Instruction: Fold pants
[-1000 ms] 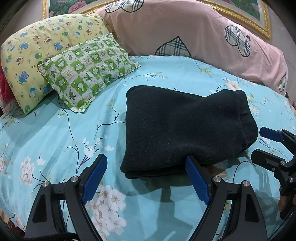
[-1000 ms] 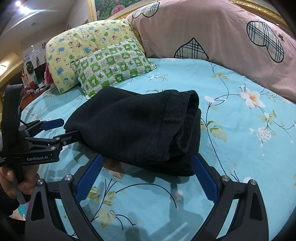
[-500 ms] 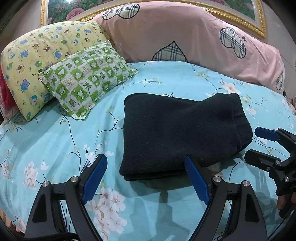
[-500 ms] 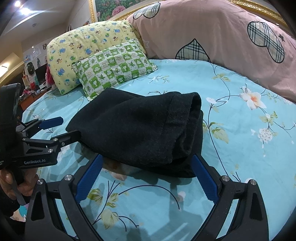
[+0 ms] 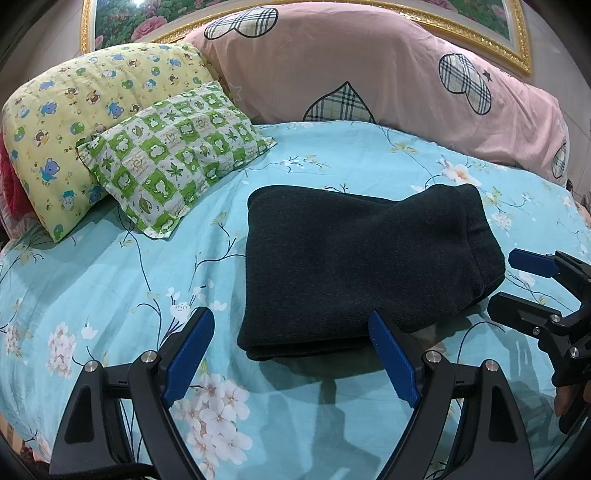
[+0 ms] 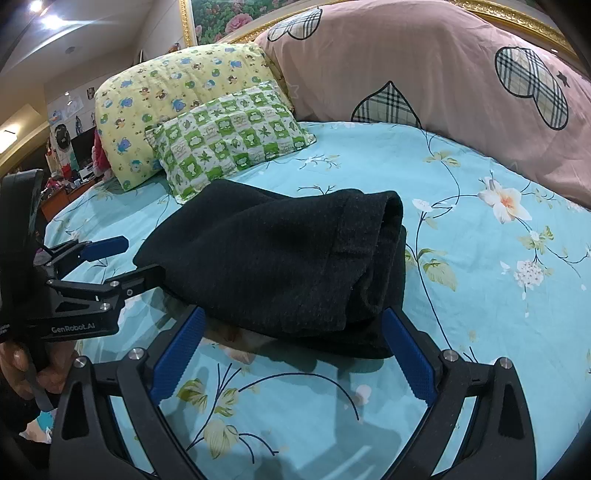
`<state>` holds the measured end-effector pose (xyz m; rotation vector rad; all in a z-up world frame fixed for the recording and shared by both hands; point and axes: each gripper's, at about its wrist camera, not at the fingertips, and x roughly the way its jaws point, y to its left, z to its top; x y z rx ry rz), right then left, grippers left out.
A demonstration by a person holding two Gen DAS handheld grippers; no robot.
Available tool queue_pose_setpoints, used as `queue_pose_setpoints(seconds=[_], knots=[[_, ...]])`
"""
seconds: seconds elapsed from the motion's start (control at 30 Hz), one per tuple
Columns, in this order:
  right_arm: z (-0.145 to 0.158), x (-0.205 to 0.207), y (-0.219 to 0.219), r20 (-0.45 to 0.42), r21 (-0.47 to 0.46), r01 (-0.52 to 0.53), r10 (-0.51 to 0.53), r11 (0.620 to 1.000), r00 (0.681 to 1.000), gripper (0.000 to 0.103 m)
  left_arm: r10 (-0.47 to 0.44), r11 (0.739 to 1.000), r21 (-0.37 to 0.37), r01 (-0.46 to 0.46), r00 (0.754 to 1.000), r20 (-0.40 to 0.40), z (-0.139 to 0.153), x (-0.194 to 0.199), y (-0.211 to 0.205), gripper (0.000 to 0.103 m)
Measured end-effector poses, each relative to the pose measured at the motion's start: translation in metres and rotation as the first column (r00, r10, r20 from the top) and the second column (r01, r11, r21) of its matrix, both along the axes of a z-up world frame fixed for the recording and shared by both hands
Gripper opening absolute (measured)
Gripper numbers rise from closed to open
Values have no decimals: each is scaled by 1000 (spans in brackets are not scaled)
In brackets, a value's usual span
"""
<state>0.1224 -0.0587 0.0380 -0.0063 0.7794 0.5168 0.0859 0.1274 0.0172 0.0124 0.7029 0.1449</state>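
The dark charcoal pants (image 5: 354,266) lie folded into a thick rectangle on the turquoise floral bedsheet (image 5: 110,280); they also show in the right wrist view (image 6: 280,258). My left gripper (image 5: 291,347) is open and empty, just short of the bundle's near edge. My right gripper (image 6: 291,343) is open and empty at the bundle's right end, where the waistband folds show. The right gripper appears in the left wrist view (image 5: 517,280), and the left gripper appears in the right wrist view (image 6: 122,258), both with jaws apart beside the pants.
A green checked pillow (image 5: 173,155) and a yellow cartoon pillow (image 5: 74,110) lie at the back left. A large pink pillow with plaid hearts (image 5: 369,66) runs along the back. A gold-framed picture (image 5: 480,22) hangs behind.
Both grippers have drawn back a little from the folded pants. The pants have not moved and both grippers stay open.
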Motion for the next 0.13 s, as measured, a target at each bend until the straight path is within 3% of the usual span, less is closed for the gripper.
queue_pose_setpoints(seconds=[0.13], knots=[[0, 1, 1, -2, 2, -1, 1, 1000, 1000, 96, 0, 1000, -11, 0, 1000, -12, 0, 1, 1, 87]])
